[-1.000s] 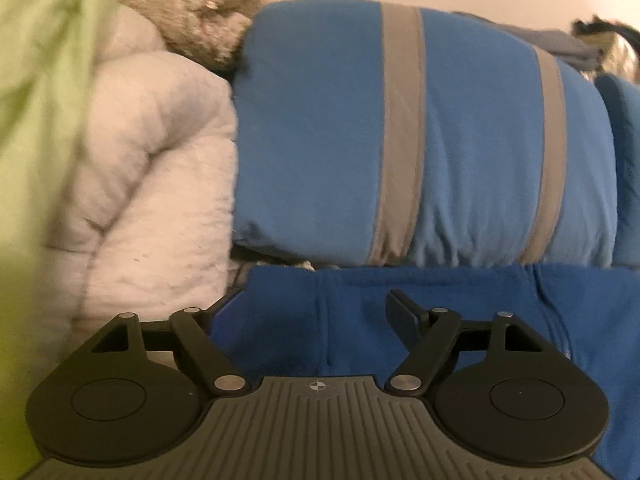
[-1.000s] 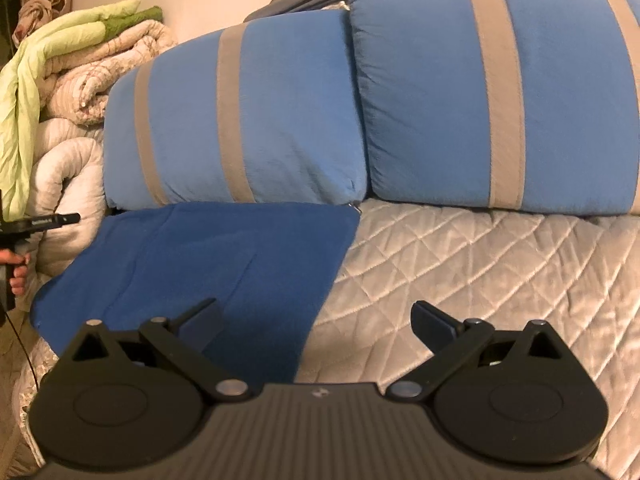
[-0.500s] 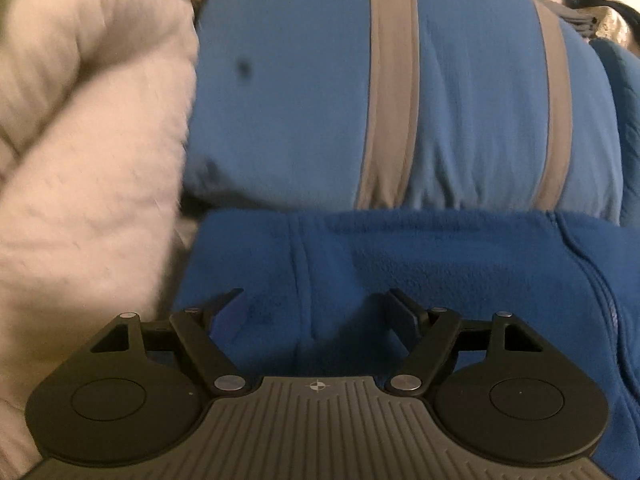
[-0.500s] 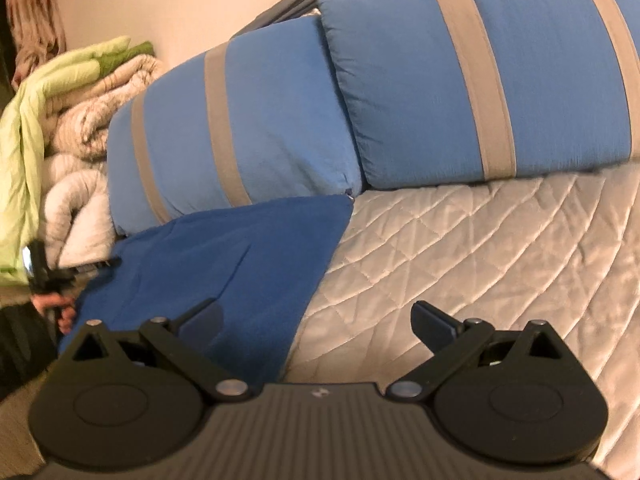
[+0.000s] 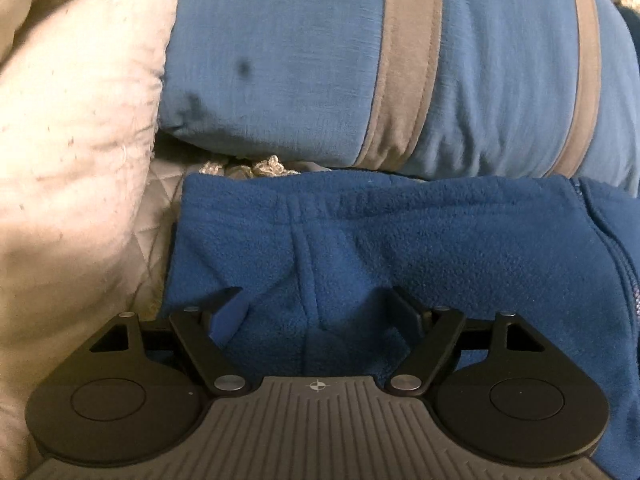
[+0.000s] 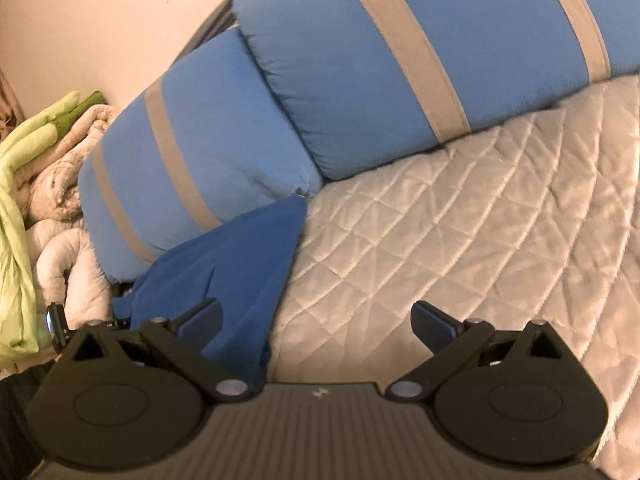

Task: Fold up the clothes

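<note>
A dark blue fleece garment (image 5: 400, 240) with a zipper along its right side lies on the bed, its far edge against a striped pillow. My left gripper (image 5: 314, 304) is low over the near left part of it. Its jaws are opening, a raised fold of fleece lies between the fingers, and the pads do not press on it. From the right wrist view the same fleece (image 6: 224, 264) lies at the lower left. My right gripper (image 6: 316, 316) stands open over the fleece's right edge and the quilt, holding nothing.
Two light blue pillows with grey stripes (image 6: 420, 40) (image 6: 200, 168) lean along the back of the bed. A thick white duvet (image 5: 72, 120) is bunched to the left of the fleece, with a green blanket (image 6: 16, 200) beyond it. The quilted bedspread (image 6: 460, 220) spreads out to the right.
The left gripper has come down and forward onto the fleece, so its fingers now straddle a fold. The right gripper has rolled, tilting its view, and stays open.
</note>
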Tool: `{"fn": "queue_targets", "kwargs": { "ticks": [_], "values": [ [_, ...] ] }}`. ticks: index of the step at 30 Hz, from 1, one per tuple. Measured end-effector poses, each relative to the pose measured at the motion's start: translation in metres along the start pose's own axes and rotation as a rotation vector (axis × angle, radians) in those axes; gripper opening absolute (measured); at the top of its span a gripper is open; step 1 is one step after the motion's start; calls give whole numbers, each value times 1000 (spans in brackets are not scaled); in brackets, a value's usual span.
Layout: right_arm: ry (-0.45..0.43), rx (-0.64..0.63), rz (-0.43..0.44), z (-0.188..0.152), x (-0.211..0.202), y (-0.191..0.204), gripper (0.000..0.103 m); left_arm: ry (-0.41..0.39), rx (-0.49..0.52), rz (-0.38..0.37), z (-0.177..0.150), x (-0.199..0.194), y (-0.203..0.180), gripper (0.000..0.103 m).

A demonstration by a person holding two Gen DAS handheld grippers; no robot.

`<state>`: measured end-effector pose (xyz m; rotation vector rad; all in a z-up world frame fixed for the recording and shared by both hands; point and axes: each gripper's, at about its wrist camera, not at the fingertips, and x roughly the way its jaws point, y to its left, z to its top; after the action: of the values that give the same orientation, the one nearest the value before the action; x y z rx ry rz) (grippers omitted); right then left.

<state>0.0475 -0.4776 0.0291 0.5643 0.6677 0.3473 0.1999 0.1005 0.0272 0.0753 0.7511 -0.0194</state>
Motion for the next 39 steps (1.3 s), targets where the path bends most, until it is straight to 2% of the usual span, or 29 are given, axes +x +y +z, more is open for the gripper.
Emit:
{"fn": "queue_targets", "kwargs": {
  "ticks": [2,7,9,15,22,29,34,39],
  "values": [
    [-1,2,-13,-1,0,-2,103,1,12,35,2,-4,-4,88],
    [10,-16,-26,-3,2,0,103,-1,48,103,11,-23,-11,86],
    [12,-24,-22,-3,3,1,103,-7,70,97,14,-34,-15,86],
    [17,-51,-21,-5,2,4,103,-97,81,9,29,-70,-35,86],
    [13,-62,-31,-5,0,3,103,-256,84,-77,25,-100,-90,86],
    [15,-80,-36,-6,0,5,103,-310,65,-150,8,-84,-132,85],
    [28,-95,-28,-7,2,7,103,-347,45,-124,2,-65,-152,74],
    [29,-94,-20,-6,2,8,103,-290,56,-91,-8,-32,-161,71]
  ]
}}
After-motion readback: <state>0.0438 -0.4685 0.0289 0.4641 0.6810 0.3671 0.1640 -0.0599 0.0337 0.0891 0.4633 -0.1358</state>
